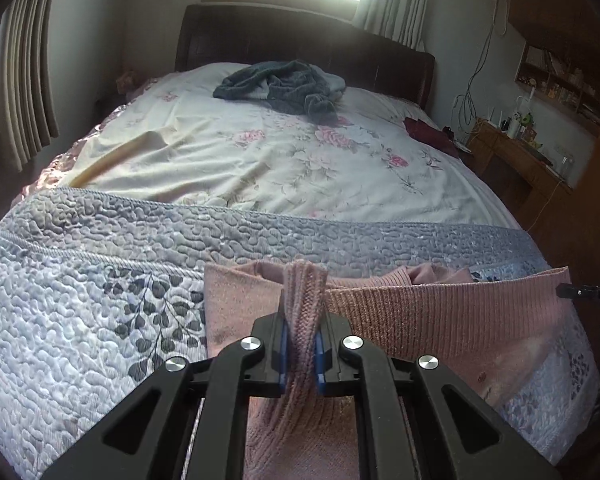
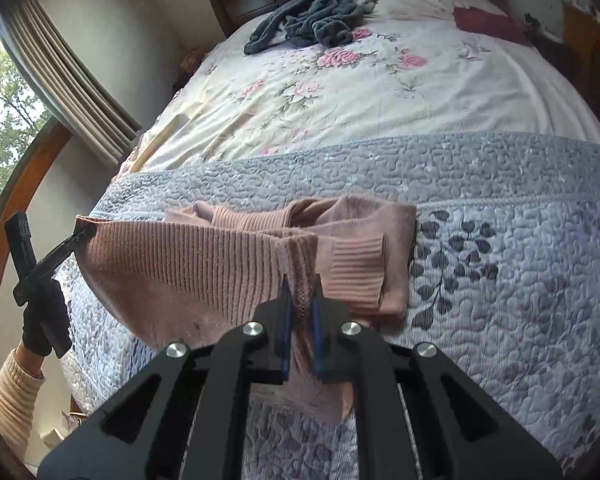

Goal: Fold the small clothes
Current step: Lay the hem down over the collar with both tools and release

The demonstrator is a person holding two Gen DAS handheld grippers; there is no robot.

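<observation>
Two hand-held grippers, left (image 1: 300,344) & right (image 2: 300,332), each pinch the pink sweater's (image 2: 188,264) ribbed hem; hem runs left-right mid-frame, stretched btwn them above the bed's quilt (image 2: 500,280).

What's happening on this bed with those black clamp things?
A person is folding a pink knit sweater on the quilted grey bedspread, with tongs in each hand. The left tongs and the right tongs are each shut on the ribbed hem, lifting it between them. The sleeves are already folded in. A grey garment and a dark red one lie by the headboard.
</observation>
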